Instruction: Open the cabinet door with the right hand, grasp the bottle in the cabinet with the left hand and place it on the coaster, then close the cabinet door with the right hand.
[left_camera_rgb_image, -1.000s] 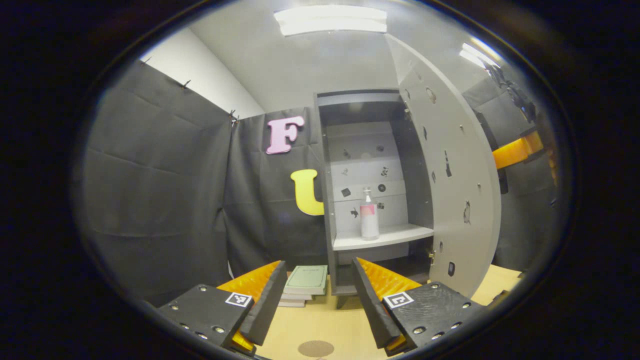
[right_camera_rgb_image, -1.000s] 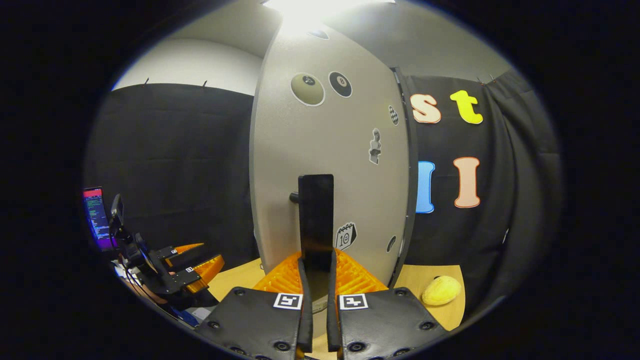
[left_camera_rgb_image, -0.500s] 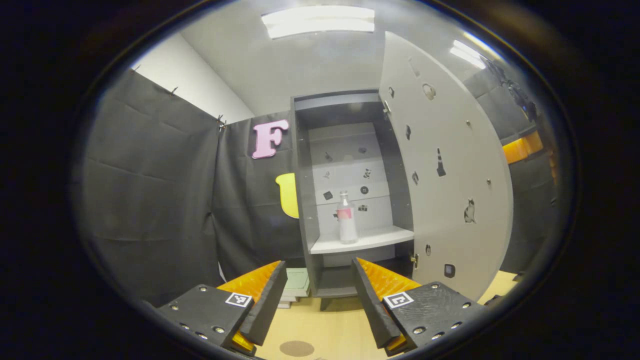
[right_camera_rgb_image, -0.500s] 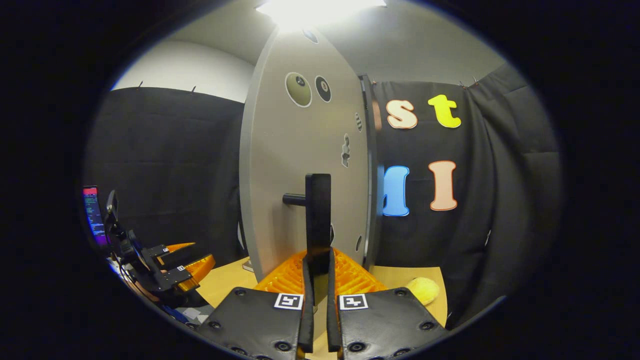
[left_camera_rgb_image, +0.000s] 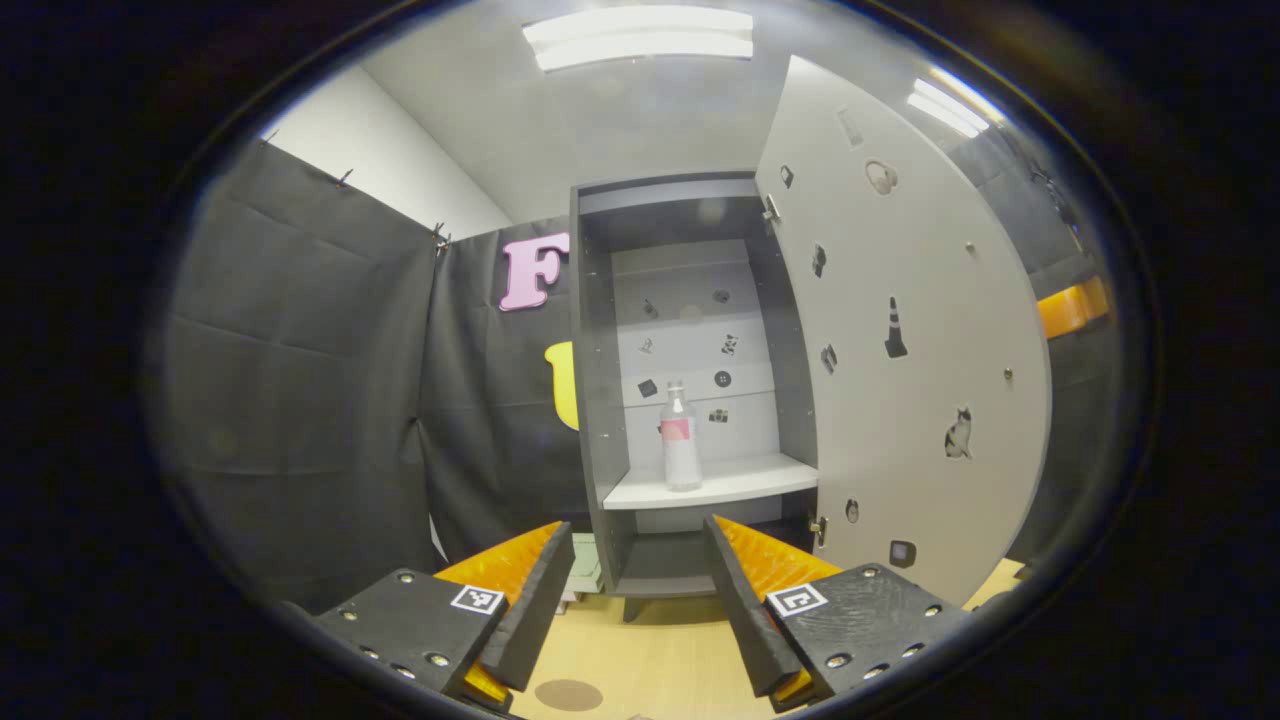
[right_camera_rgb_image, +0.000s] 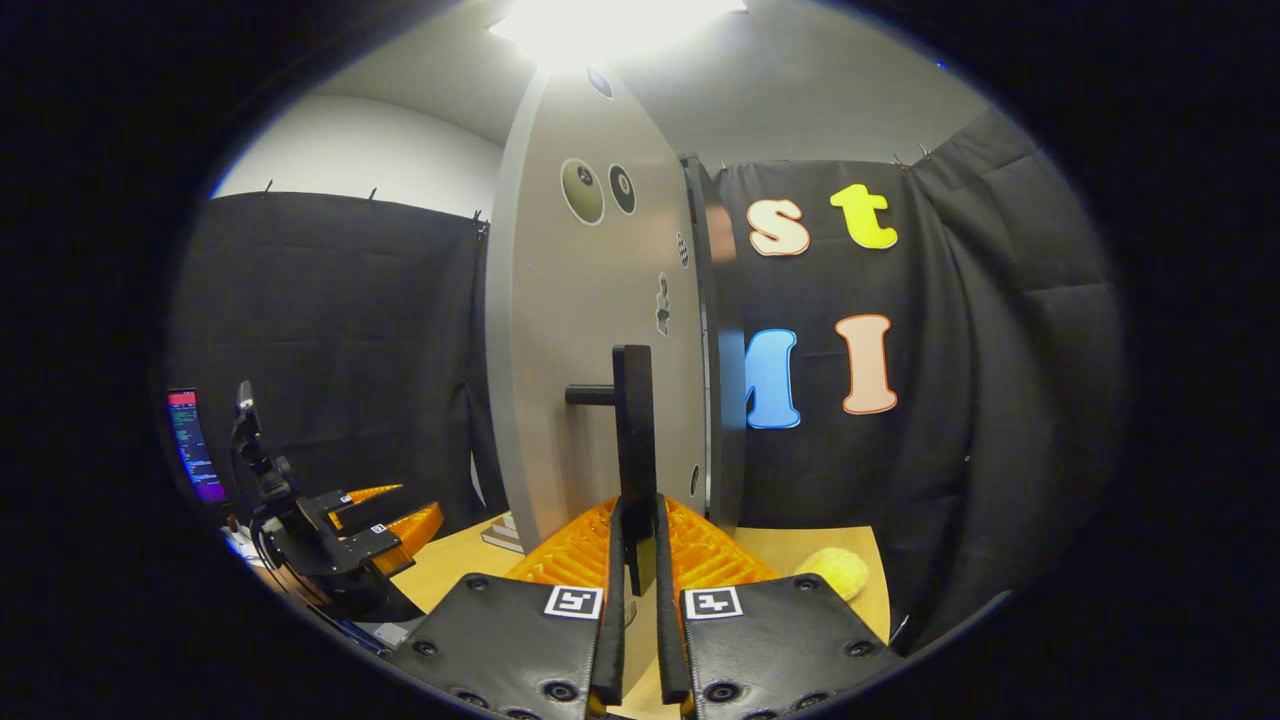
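The grey cabinet (left_camera_rgb_image: 590, 400) stands with its door (left_camera_rgb_image: 900, 380) swung wide to the right. A clear bottle (left_camera_rgb_image: 680, 440) with a pink label stands upright on the cabinet's white shelf (left_camera_rgb_image: 740, 482). My left gripper (left_camera_rgb_image: 635, 600) is open and empty, well short of the cabinet and aimed at it. A round brown coaster (left_camera_rgb_image: 568, 694) lies on the wooden table just below its fingers. In the right gripper view my right gripper (right_camera_rgb_image: 637, 525) is shut on the door's black bar handle (right_camera_rgb_image: 633, 420), on the door's outer face (right_camera_rgb_image: 580, 350). The left gripper (right_camera_rgb_image: 375, 525) shows there at lower left.
A stack of books (left_camera_rgb_image: 584, 572) lies on the table left of the cabinet's foot. A yellow lemon-like object (right_camera_rgb_image: 832, 572) sits on the table right of the door. A lit screen (right_camera_rgb_image: 190, 445) stands far left. Black cloth walls close the booth.
The door has swung further open with my right gripper on its handle. The left gripper view has shifted, so the cabinet and bottle sit more to the left and centre.
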